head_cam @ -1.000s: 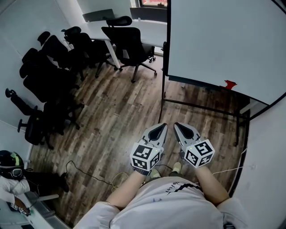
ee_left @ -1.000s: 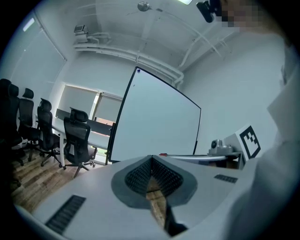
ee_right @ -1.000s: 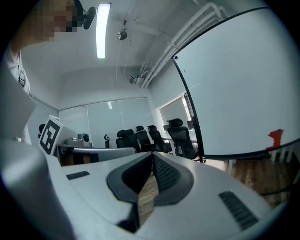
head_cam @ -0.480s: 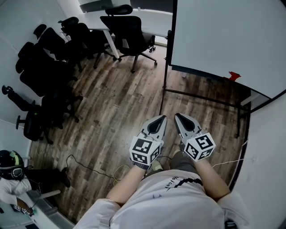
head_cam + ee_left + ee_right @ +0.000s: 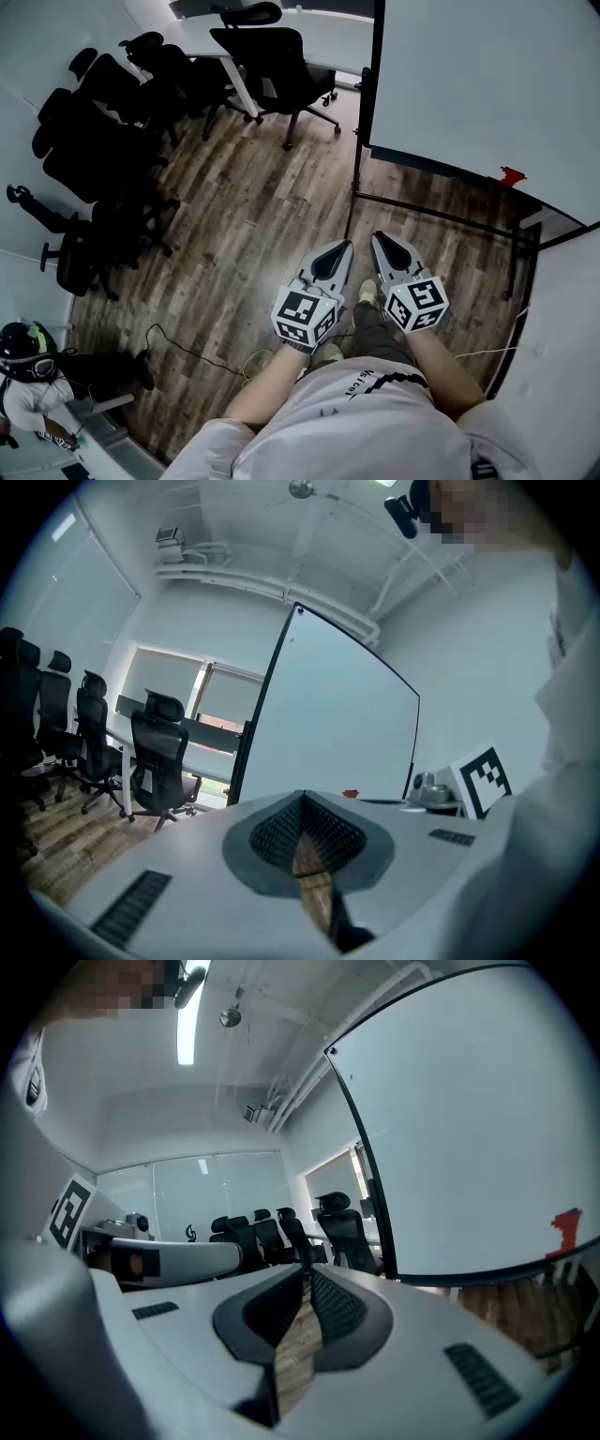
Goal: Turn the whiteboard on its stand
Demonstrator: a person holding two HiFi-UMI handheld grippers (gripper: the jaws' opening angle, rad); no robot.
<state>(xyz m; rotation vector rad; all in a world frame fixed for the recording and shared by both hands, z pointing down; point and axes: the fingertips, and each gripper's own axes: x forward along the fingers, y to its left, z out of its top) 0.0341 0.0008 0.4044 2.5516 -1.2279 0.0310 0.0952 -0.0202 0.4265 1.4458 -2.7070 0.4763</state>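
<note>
Clenched shut on nothing: left gripper (image 5: 339, 249), right gripper (image 5: 381, 242), held low. Ahead and up-right, untouched, the whiteboard (image 5: 487, 84) on its stand (image 5: 441, 217); slid rightward since a second ago, so still closing in, turning not begun.

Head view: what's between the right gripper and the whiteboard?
Only the stand's lower crossbar and bare wood floor. The right gripper, shut and empty, sits short of the whiteboard. The head view shows it.

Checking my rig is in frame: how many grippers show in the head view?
2. The left gripper and the right gripper, side by side, both shut and empty, above the wood floor before the whiteboard.
</note>
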